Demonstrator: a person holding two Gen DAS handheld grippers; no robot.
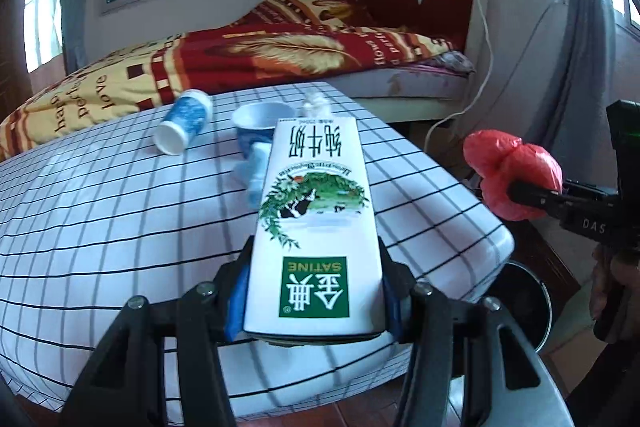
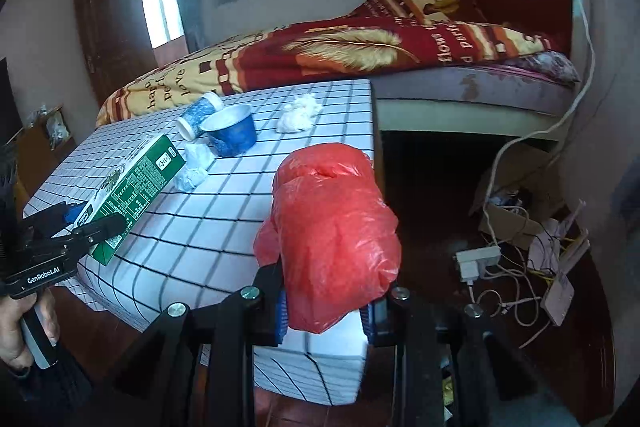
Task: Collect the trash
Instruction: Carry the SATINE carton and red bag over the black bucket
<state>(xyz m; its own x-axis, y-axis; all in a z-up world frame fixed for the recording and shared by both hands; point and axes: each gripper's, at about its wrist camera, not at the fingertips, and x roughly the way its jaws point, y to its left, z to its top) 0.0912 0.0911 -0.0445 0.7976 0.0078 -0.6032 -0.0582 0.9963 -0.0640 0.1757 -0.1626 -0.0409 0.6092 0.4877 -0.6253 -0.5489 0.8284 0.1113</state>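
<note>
**Red bag and carton lifted, table trash still out**

Red plastic bag [image 2: 332, 239], bunched into a wad, sits clamped between the jaws of the right gripper [image 2: 326, 311]; the blue pads press its lower end and the rest bulges up and forward. Bunching it likely keeps the loose film from trailing or snagging. In the left view the same bag shows at the far right, off the table edge.

Left gripper [image 1: 314, 299] has its jaws closed on a milk carton [image 1: 316, 223], gripped across the narrow sides near one end, long axis pointing away (print reads upside down, so probably the base end is farthest). A side grip suits a rigid box: flat faces, no crushing visible. Carton appears held clear above the checked table [image 1: 100, 227], near its right edge.

Remaining on the table, far side: a tipped cup [image 1: 185, 127] lying on its side, an upright blue bowl [image 2: 232, 133] touching it, crumpled tissues [image 2: 194, 167] just beside the bowl, and another tissue wad [image 2: 300, 113] to the right.

Judgement: both hands loaded, so these two go to a bin next; four items left. A dark round rim [image 1: 528, 303] low right may be the bin, cannot confirm.
</note>
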